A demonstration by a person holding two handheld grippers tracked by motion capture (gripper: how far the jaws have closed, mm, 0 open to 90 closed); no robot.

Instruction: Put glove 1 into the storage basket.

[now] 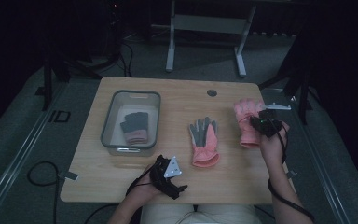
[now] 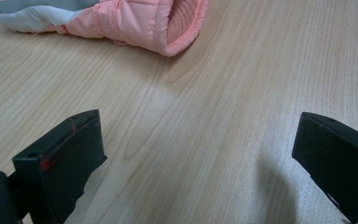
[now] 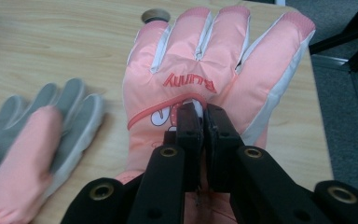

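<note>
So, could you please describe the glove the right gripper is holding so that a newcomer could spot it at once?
On the wooden table, look to the right edge, where the right gripper pinches a pink glove. Unlike the pink glove at mid-table, which lies grey palm up, this one shows its pink back with red lettering.
</note>
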